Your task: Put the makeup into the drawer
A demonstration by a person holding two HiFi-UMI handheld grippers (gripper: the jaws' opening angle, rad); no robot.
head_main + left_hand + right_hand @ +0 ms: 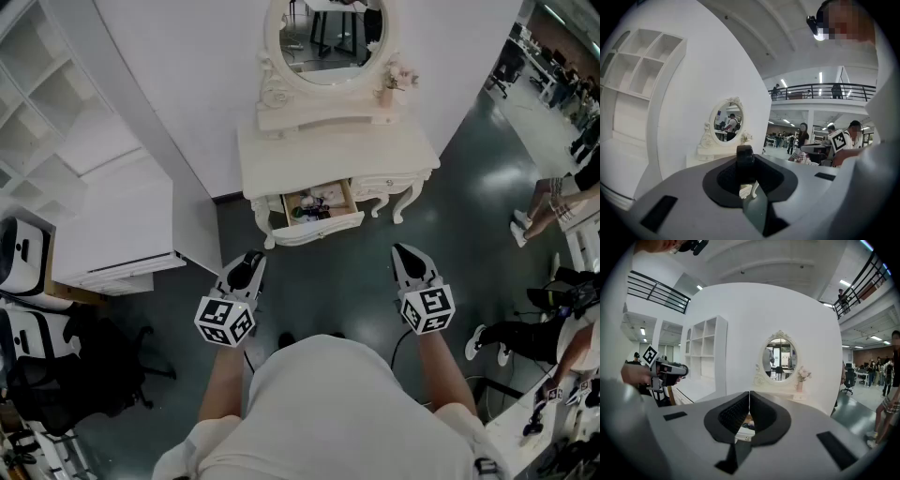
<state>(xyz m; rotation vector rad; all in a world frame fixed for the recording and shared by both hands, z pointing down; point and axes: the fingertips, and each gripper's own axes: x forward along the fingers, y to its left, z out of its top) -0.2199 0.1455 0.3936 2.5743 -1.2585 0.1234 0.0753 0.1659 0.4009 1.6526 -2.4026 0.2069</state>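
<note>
A white dressing table (281, 155) with an oval mirror (328, 37) stands against the wall ahead of me. Its left drawer (323, 227) is pulled open, and several makeup items (309, 204) lie inside. My left gripper (251, 259) hovers over the dark floor, short of the drawer and to its left. It is shut on a small black makeup container (744, 159), which stands upright between the jaw tips. My right gripper (405, 249) is level with it on the right. Its jaws (749, 394) meet with nothing between them.
A white shelf unit (112, 225) stands along the wall at the left. Black chairs (56, 366) are at the lower left. A small vase of flowers (389, 89) sits on the tabletop. People's legs (553, 202) and a desk are at the right edge.
</note>
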